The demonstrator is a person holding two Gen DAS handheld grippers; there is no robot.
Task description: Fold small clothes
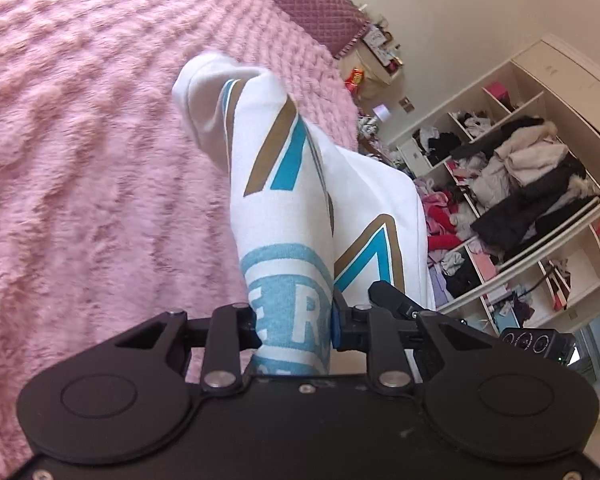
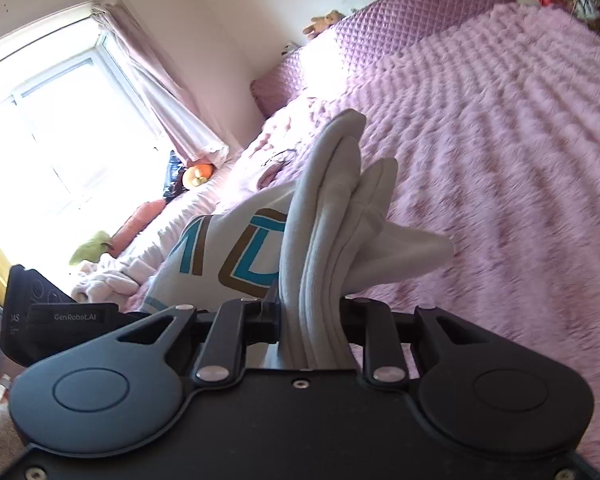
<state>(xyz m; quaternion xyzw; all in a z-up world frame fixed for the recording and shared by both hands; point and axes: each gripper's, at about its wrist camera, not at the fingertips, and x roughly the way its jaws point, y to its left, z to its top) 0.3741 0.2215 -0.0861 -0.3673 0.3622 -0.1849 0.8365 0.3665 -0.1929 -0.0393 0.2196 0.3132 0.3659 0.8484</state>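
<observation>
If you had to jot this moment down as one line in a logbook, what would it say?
left gripper: shut on white garment | right gripper: shut on same garment's bunched edge | garment: held up over pink blanket | fold: not done

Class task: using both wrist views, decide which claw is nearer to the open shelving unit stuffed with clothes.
Left, probably. The left claw, shut on the white garment, faces the shelving unit across the room. The right claw, also gripping it, faces the window; no shelves in its view.

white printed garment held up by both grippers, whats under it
The white printed garment hangs clamped in the left gripper and right gripper. Under it lies the fluffy pink bedspread. The patch directly behind the cloth is hidden.
</observation>
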